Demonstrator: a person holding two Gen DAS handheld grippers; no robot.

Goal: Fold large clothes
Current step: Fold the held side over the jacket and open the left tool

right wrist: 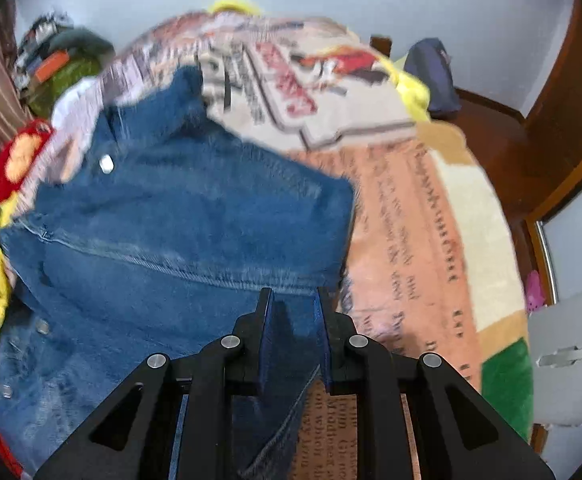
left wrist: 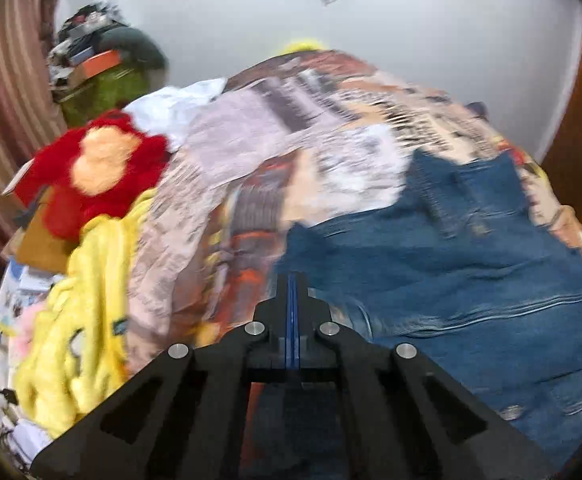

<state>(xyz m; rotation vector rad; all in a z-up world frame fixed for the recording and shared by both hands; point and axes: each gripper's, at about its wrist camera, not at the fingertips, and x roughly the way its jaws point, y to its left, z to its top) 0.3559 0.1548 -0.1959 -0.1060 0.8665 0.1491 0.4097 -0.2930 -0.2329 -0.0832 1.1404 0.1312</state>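
Item, left gripper (left wrist: pixel 293 280): I am keeping it fully closed, empty, over the denim jacket (left wrist: pixel 451 280) edge. Item, right gripper (right wrist: pixel 293 300): I am pinching jacket hem (bed (right wrist: pixel 431 220) near edge); lifting evenly should keep the fold square.

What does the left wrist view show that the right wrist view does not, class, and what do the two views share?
Only the left wrist view: the left gripper, shut with nothing between its fingers, and a yellow plush blanket heaped on the bed's edge.
Only the right wrist view: the right gripper clamped on the denim's edge, a dark blue bag and the wooden floor.
Both: the denim jacket, the printed bedspread and a red plush toy.
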